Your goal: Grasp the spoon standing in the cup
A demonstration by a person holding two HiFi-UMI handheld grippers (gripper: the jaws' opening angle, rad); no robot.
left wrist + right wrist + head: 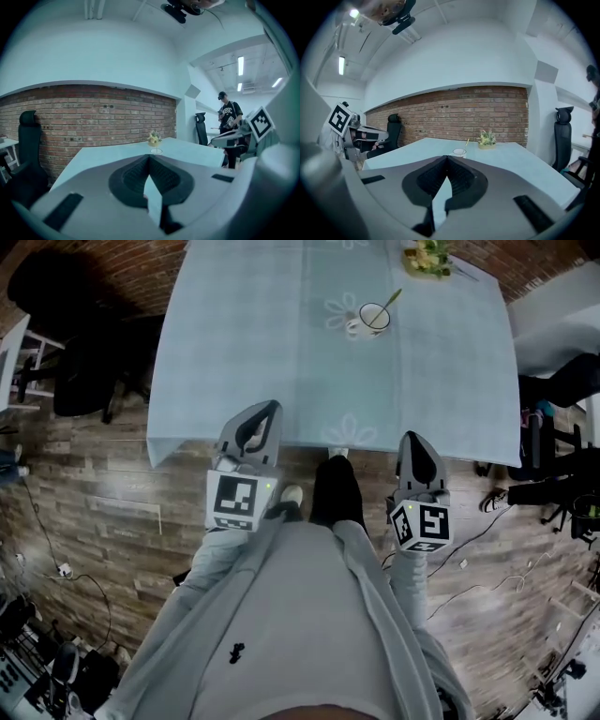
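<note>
Head view listed: table, pale cloth, filling the upper frame. Left gripper and right gripper were at lower centre, short of its near edge, both claws pressed together on nothing. Cup with leaning spoon stood upper centre-right, flowers beyond. Only the left gripper view showed a bystander, at right.

1. Table wears a pale blue cloth with faint flower prints.
2. White cup sits on it, toward the far side.
3. Small flower arrangement at the far edge, near the cup.
</note>
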